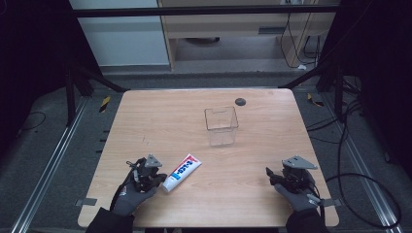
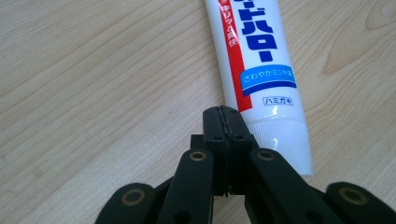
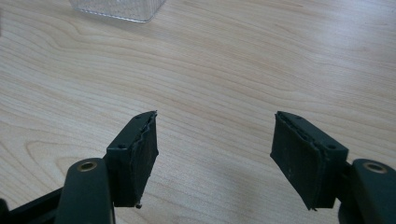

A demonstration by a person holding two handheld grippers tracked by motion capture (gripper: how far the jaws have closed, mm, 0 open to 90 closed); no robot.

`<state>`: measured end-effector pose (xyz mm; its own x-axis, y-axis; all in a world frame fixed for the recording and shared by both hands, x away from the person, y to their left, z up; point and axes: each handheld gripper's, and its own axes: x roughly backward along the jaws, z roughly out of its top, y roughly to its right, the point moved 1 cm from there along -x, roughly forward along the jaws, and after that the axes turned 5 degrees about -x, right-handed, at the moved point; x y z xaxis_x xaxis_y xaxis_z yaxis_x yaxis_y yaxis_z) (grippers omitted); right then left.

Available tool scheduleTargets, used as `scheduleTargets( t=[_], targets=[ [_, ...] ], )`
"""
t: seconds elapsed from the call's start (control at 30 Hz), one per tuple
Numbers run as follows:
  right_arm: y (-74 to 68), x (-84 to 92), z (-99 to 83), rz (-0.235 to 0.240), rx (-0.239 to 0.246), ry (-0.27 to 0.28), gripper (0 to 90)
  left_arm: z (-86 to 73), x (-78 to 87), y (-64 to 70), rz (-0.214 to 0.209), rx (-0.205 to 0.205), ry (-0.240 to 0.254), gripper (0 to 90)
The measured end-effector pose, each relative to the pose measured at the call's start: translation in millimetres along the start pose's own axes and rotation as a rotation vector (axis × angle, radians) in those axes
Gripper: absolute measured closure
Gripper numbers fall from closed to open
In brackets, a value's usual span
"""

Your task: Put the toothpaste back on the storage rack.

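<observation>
A white toothpaste tube point(image 1: 181, 172) with red and blue print lies on the wooden table point(image 1: 160, 121), cap end toward the person. My left gripper point(image 1: 159, 177) rests just left of the cap, jaws pressed together with nothing between them. In the left gripper view the tube point(image 2: 254, 65) runs up and away beside the shut tips point(image 2: 225, 112). My right gripper point(image 1: 268, 173) sits near the table's front right, jaws spread wide over bare wood point(image 3: 215, 135). A clear plastic box point(image 1: 221, 125) stands upright at mid-table; its base point(image 3: 119, 8) shows at the top of the right gripper view.
A small dark round disc point(image 1: 240, 101) lies near the table's far edge. Cables trail on the floor to the right of the table. Gloved hands hold both grippers at the front edge.
</observation>
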<state>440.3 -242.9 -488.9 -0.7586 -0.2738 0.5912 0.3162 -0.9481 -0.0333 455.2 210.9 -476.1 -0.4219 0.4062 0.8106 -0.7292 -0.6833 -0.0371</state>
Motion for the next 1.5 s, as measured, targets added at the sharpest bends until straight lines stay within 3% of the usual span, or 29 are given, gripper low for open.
scheduleTargets(
  t=[0.13, 0.17, 0.3, 0.43, 0.6, 1.13, 1.5],
  targets=[
    [0.5, 0.7, -0.2, 0.002, -0.008, 0.003, 31.1, 0.7, 3.3, -4.4, 0.022, 0.018, 0.015, 81.7],
    [1.1, 0.7, -0.2, 0.002, -0.008, 0.003, 31.1, 2.6, 7.8, -8.7, 0.036, 0.047, 0.036, 78.0],
    [1.2, 0.1, -0.1, 0.003, -0.011, 0.001, 31.0, 8.3, 15.1, -13.4, 0.065, 0.062, 0.066, 62.6],
    [1.3, 0.1, 0.7, 0.0, -0.01, 0.002, 30.9, 16.8, 17.9, -15.0, 0.069, 0.067, 0.074, 48.3],
    [2.4, 0.1, 1.3, -0.004, -0.018, 0.004, 30.8, 30.0, 19.6, -11.3, 0.063, 0.045, 0.075, 39.2],
    [2.8, 0.9, 2.6, -0.002, -0.026, -0.005, 30.8, 71.6, 17.8, -6.0, 0.045, 0.004, 0.085, 30.5],
    [3.0, 0.4, 2.7, -0.006, -0.015, -0.005, 30.6, 89.2, -0.2, -1.8, 0.021, -0.015, 0.022, 29.3]
  ],
)
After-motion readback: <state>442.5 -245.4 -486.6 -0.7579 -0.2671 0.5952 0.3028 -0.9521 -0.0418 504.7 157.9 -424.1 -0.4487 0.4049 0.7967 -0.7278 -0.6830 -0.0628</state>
